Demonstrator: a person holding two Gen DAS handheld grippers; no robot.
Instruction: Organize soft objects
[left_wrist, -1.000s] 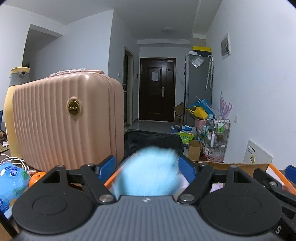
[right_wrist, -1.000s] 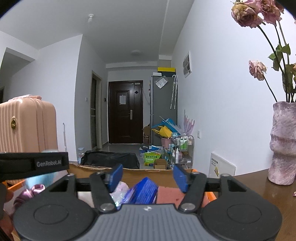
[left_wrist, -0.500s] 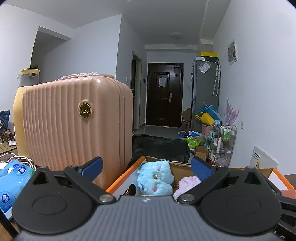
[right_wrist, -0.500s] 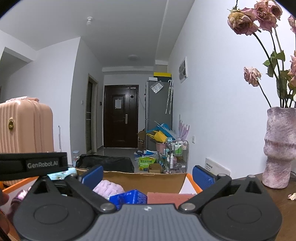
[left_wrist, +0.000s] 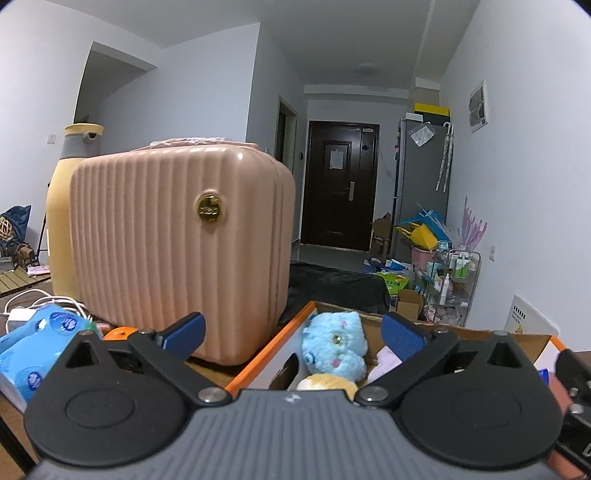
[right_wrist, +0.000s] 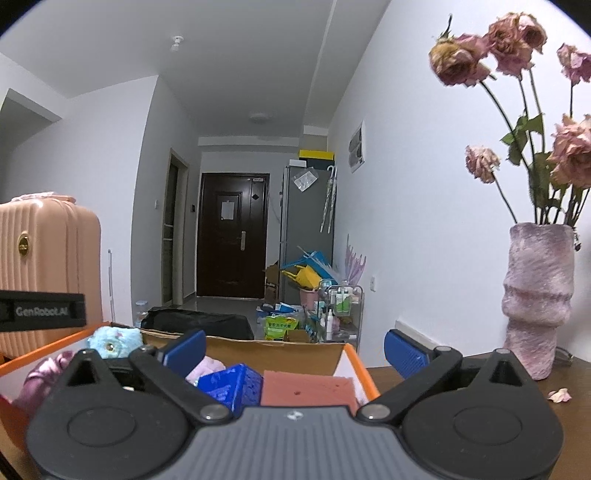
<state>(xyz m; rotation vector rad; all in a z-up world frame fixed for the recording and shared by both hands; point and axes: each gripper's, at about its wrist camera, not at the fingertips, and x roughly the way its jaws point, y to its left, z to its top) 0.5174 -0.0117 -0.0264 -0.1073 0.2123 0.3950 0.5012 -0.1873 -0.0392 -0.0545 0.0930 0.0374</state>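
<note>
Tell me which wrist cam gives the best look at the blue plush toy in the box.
Left wrist. The blue plush toy sits nearly centred between that gripper's open fingers, face and body visible inside the cardboard box. The right wrist view shows only its top at the box's far left, partly behind a finger linkage.

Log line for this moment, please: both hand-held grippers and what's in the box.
left hand-held gripper: open, empty | right hand-held gripper: open, empty | blue plush: in cardboard box | blue sponge, pink sponge: in box
</note>
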